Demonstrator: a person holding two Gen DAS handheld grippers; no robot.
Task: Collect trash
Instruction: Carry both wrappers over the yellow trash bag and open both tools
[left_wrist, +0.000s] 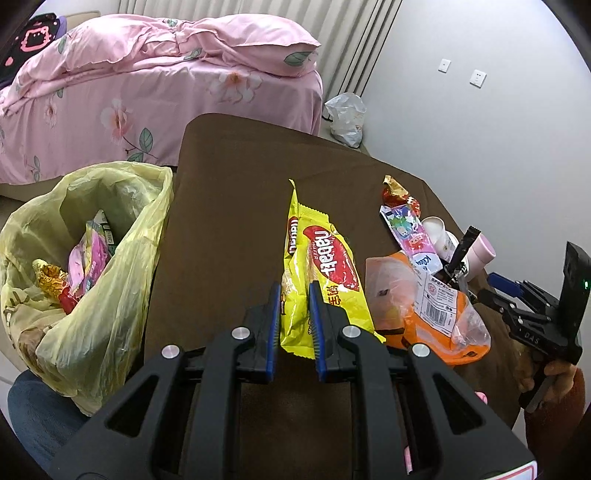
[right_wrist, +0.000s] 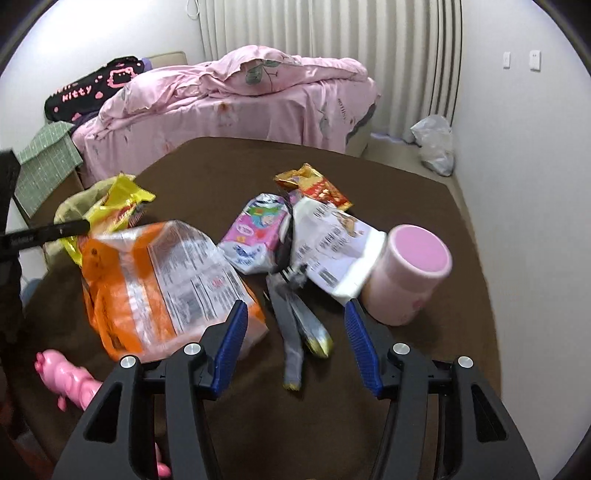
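Note:
In the left wrist view my left gripper (left_wrist: 294, 295) is shut on the lower end of a yellow wafer wrapper (left_wrist: 325, 254), which hangs over the brown table (left_wrist: 229, 177). Left of it stands a yellow trash bag (left_wrist: 110, 236), open, with several wrappers inside. In the right wrist view my right gripper (right_wrist: 295, 306) stands open low over the table (right_wrist: 388, 177). Two grey sachets (right_wrist: 291, 332) lie on the cloth between its blue pads (right_wrist: 232, 339), untouched. An orange snack bag (right_wrist: 159, 288) lies just left of that gripper, and a pink cup (right_wrist: 410, 273) on its side just right.
Behind the sachets lie a pink and blue wrapper (right_wrist: 255, 232), a white wrapper (right_wrist: 332, 243) and a red-gold wrapper (right_wrist: 314, 184). A pink toy (right_wrist: 70, 380) rests at the table's near left. A pink bed (right_wrist: 258, 99) stands beyond; a white bag (right_wrist: 436, 144) sits by the wall.

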